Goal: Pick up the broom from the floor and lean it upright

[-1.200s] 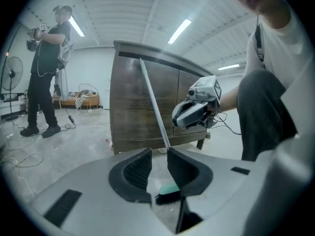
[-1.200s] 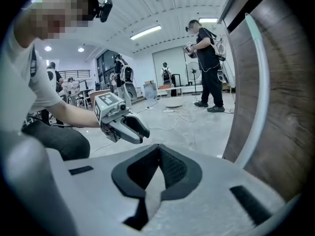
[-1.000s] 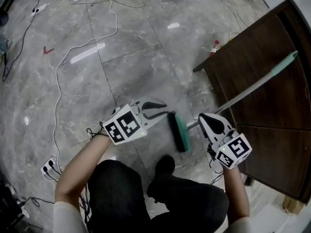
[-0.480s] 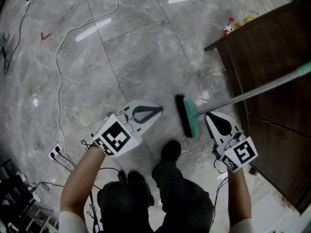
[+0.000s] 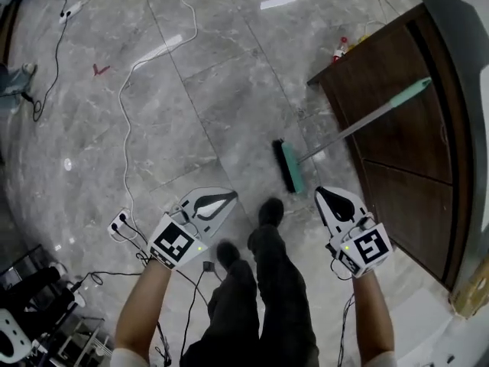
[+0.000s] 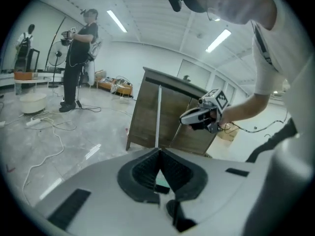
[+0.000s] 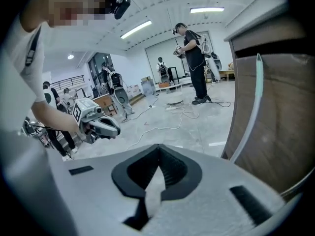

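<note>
Both pairs of jaws are clenched on nothing. The left gripper (image 5: 229, 197) has its tips pressed together with only floor beyond them, and the right gripper (image 5: 322, 194) is closed the same way. The person stands upright between them.

Just ahead of the shoes, the green-headed broom with a grey pole (image 5: 348, 131) has its bristle head on the grey marble-tiled floor (image 5: 214, 90). Its pole slants up to the right, and the green tip rests against the front of the dark brown wooden cabinet (image 5: 405, 159).

A second ago both grippers were low beside the head and the pole. Now they are raised and drawn back, well apart from the broom, which leans with no support from either. The task looks finished to me, though the head might slide on that polished floor. Farther off, a white cable (image 5: 124, 113) trails across the tiles.
</note>
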{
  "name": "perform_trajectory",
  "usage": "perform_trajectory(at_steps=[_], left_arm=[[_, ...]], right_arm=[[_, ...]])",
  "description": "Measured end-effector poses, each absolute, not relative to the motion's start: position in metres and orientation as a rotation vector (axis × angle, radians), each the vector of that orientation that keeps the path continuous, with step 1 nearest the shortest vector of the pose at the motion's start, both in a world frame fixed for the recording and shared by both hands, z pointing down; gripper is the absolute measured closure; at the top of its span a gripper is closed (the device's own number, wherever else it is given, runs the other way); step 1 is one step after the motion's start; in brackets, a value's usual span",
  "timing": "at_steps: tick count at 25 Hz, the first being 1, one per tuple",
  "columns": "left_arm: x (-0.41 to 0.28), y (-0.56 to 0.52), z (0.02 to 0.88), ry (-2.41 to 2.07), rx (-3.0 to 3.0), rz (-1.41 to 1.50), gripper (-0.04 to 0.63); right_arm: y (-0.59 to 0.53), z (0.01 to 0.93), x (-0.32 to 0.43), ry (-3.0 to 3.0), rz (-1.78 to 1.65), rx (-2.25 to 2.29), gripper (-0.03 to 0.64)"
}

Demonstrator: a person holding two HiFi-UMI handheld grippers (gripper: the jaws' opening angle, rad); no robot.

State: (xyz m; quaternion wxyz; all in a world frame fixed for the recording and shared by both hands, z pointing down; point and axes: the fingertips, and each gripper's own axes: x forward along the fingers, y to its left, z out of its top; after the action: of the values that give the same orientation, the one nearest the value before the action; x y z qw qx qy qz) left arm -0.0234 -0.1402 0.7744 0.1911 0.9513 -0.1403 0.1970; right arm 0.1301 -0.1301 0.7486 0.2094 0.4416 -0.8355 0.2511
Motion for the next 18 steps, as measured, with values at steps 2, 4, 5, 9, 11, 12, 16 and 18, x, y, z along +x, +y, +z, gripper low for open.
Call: perform_trajectory(at_steps=[2,4,5,9,11,12,16,18], left_arm=[[-0.027,-0.141,0.726,-0.436,2.661,0.523,0.586],[-0.034,-0.138,0.681,-0.478,2.662,0.498,0.587],[-0.040,-0.134,0.658,-0.496,2.667,0.484,0.586],[-0.061,-0.101,0.561,-0.510,2.654,0.472,0.586],[-0.073,-0.080,0.518,-0.507,2.602,0.512,0.586],[-0.079,-0.069,0.495,-0.517,2.576,0.522,0.586],[-0.100,-0.021,0.387,-0.555,2.552,0.434,0.586],[-0.103,0.000,0.342,-0.562,2.563,0.387,0.586]], right_arm=[[-0.119,0.711,0.127,-2.311,0.720,1.227,0.617],[-0.105,0.672,0.121,-2.298,0.727,1.231,0.616],[-0.097,0.653,0.118,-2.292,0.728,1.236,0.617],[-0.063,0.563,0.101,-2.249,0.774,1.272,0.615],[-0.045,0.520,0.091,-2.205,0.831,1.286,0.615],[-0.034,0.499,0.087,-2.177,0.857,1.298,0.617],[0.007,0.393,0.065,-2.163,0.871,1.362,0.615],[0.026,0.343,0.055,-2.199,0.862,1.397,0.615]])
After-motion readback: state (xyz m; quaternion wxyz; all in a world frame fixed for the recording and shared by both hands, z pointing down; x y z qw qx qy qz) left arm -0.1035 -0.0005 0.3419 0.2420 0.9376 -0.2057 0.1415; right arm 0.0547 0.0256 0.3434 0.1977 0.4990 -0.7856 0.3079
